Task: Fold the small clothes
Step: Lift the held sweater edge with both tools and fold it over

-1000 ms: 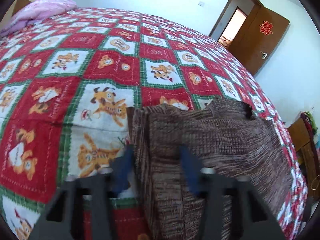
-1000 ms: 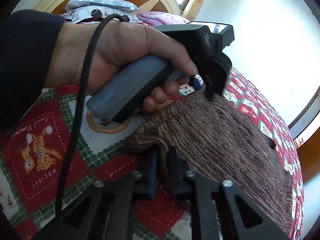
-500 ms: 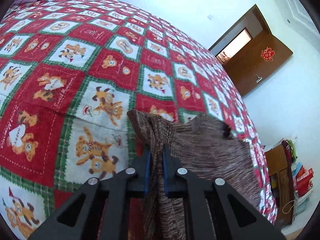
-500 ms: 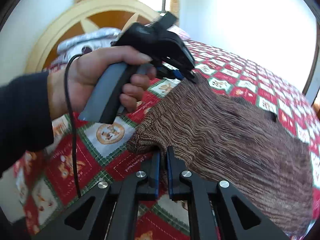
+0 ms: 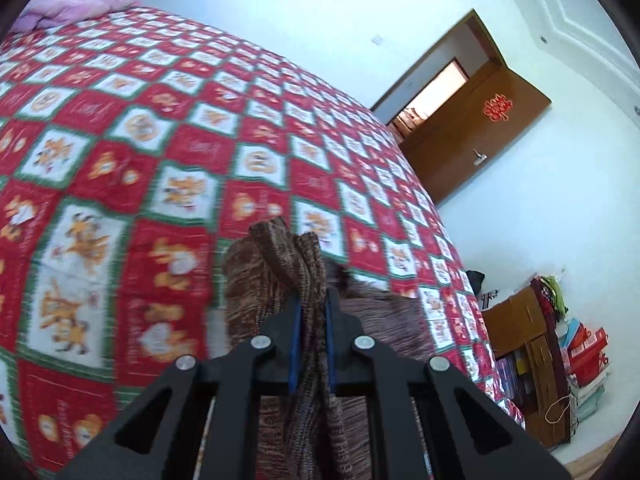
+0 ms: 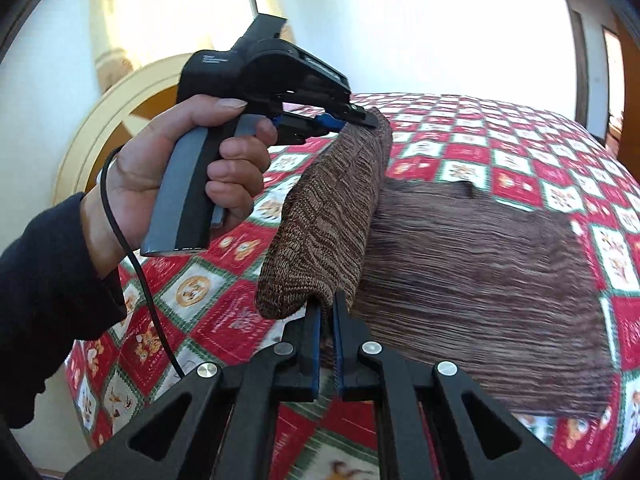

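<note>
- Brown knit garment lies on the red-and-green patchwork quilt, one edge lifted off the bed into a hanging fold.
- Left gripper is clamped tight on bunched knit at one end of that edge.
- Right gripper pinches the other end, jaws nearly together.
- Left hand grips the handle; looks like mid-swing, quilt's blurry.
</note>
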Available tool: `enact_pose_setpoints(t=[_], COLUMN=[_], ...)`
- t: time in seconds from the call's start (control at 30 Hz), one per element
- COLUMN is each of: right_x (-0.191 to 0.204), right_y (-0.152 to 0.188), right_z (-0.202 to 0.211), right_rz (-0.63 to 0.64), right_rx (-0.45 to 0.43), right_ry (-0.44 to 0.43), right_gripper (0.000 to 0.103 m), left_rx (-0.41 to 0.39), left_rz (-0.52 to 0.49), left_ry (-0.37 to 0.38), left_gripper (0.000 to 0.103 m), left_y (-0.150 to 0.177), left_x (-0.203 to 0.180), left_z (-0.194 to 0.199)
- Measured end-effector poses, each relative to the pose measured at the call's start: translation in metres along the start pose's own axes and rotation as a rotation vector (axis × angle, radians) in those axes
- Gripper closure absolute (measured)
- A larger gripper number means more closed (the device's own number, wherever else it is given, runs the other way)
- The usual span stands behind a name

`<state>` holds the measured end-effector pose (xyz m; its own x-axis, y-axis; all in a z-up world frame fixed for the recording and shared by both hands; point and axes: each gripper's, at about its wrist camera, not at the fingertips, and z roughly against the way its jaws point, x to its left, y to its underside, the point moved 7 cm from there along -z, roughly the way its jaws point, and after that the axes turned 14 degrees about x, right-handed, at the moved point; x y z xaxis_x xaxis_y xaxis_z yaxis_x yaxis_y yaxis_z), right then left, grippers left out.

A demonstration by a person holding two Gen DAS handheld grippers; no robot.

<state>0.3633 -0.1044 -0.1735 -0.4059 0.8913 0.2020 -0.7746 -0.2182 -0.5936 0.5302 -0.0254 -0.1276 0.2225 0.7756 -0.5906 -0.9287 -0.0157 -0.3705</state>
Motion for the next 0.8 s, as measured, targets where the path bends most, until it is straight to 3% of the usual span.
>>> enact_pose_setpoints(t=[0.3, 0.8], right_x=[-0.059, -0.142], right_y=[0.015, 0.065], right_z=[0.027, 0.044], right_rz=[-0.146, -0.377], right_rx=[0.003, 0.061], right_ry=[-0.027, -0.091], right_gripper=[0.099, 0.1], left_rx=[0.04, 0.164], left_rz=[-0.058, -0.156], left_ry=[0.012, 0.028], left_gripper=[0.092, 0.092], left_y=[-0.009, 0.007], left_x=[-0.055, -0.129], left_z=[-0.037, -0.114])
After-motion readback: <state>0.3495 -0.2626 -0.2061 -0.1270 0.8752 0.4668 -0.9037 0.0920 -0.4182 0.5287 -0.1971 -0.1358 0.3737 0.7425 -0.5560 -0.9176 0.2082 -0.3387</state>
